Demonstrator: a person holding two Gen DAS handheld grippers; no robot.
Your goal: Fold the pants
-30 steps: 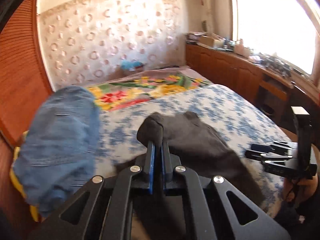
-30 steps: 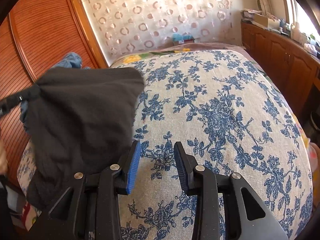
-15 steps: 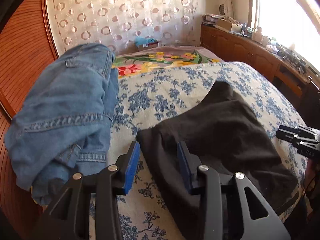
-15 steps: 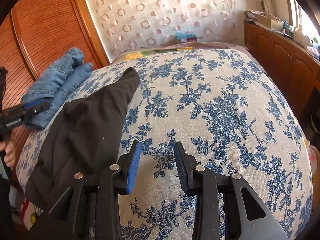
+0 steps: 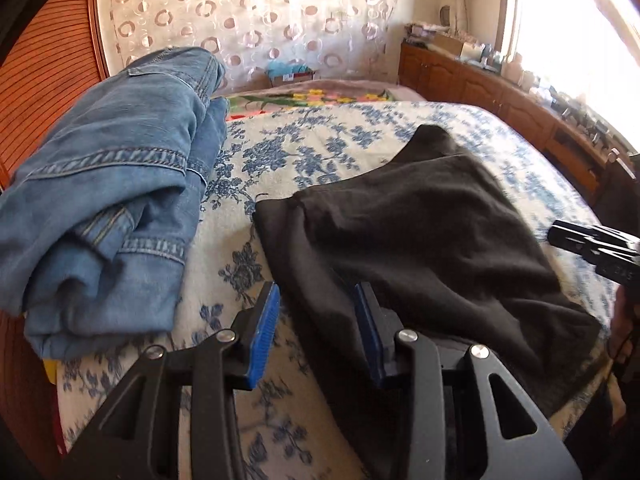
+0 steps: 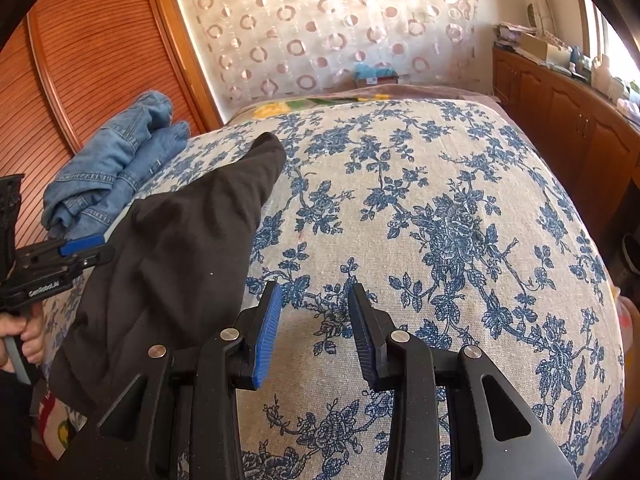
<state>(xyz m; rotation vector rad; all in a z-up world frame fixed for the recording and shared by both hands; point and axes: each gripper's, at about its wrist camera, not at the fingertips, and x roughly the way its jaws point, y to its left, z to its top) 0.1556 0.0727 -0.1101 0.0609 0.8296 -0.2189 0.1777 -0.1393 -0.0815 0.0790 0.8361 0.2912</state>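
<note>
Released since a second ago, black pants [image 5: 420,232] lie flat on floral bed [image 6: 440,208]. Left gripper [image 5: 316,328] jaws open over their edge; right gripper [image 6: 314,320] jaws open, empty. Left: louvered wardrobe [image 6: 80,60], folded jeans [image 5: 108,200]. Left view alone shows window [image 5: 568,32].

The bed [image 6: 460,208], covered in a cream spread printed with blue flowers, carries the dark pants [image 5: 420,232] lying flat, reaching ahead of the left fingers [image 5: 266,328] and off to the left of the right fingers [image 6: 266,332]. A folded pair of blue jeans [image 5: 112,184] rests on the bed to the left of the left fingers, near the dark pants but apart from them. Far ahead of both pairs of fingers, a bright floral blanket [image 5: 312,98] lies across the bed's far end.
</note>
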